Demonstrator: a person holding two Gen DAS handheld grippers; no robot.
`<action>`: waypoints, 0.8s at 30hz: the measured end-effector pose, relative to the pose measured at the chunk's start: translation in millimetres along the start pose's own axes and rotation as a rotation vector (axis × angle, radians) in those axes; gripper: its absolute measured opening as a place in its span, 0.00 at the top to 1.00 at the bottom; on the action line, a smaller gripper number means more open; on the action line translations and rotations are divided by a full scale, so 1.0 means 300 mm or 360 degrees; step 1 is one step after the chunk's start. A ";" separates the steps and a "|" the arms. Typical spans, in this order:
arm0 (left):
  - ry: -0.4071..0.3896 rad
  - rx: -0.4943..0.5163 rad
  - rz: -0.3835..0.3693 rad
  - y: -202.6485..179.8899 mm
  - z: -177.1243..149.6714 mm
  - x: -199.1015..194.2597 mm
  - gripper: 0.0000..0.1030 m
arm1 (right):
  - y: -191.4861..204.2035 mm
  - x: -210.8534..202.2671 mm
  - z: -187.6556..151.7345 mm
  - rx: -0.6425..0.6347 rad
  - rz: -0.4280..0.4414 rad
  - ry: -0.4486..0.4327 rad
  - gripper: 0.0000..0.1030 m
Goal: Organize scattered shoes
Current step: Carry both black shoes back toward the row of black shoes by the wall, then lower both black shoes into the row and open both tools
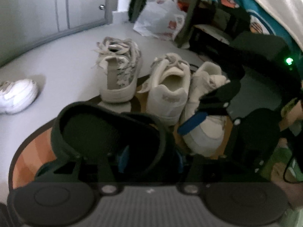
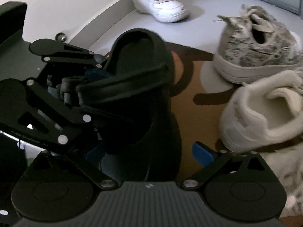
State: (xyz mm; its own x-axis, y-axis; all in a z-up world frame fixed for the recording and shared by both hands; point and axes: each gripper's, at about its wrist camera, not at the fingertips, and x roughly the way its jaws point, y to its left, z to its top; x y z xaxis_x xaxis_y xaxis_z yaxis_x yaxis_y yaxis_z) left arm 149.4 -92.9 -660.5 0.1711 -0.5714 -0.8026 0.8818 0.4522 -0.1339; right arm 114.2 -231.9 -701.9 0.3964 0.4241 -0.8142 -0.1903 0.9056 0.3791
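Note:
A black slide lies on an orange and brown mat. My left gripper sits at the slide's strap side, jaws apart, with the edge between its blue pads and no clear press on it. My right gripper stands open over the slide's near end, its right pad clear of it. One right pad shows above a cream sneaker. A second cream sneaker and a grey patterned sneaker stand on the mat.
A white sneaker lies alone on the grey floor by the wall. A white plastic bag sits at the back beside a cluttered shelf. A pale cabinet door closes off the back left.

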 end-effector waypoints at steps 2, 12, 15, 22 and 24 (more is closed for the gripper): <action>-0.0027 -0.0026 0.0015 0.009 -0.017 -0.013 0.49 | -0.003 0.028 -0.007 0.0032 0.0057 0.0051 0.01; -0.0165 -0.0210 0.0159 0.033 -0.020 -0.029 0.44 | 0.060 0.051 -0.036 -0.0035 0.0096 0.0135 0.01; -0.0155 -0.0255 0.0141 0.055 -0.016 -0.013 0.43 | 0.067 0.055 -0.032 -0.0011 0.0102 0.0139 0.00; -0.0138 -0.0205 0.0191 0.019 -0.039 0.002 0.40 | 0.042 0.061 0.004 0.0017 0.0049 0.0079 0.01; -0.0133 -0.0238 0.0189 0.020 -0.040 -0.006 0.40 | 0.045 0.080 0.016 -0.0010 0.0056 0.0097 0.01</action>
State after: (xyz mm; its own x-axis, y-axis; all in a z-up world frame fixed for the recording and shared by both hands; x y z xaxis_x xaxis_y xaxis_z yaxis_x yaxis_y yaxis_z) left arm 149.1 -80.9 -666.9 0.3116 -0.5602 -0.7675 0.7793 0.6129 -0.1309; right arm 125.4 -209.4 -714.2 0.3342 0.4546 -0.8256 -0.2088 0.8900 0.4055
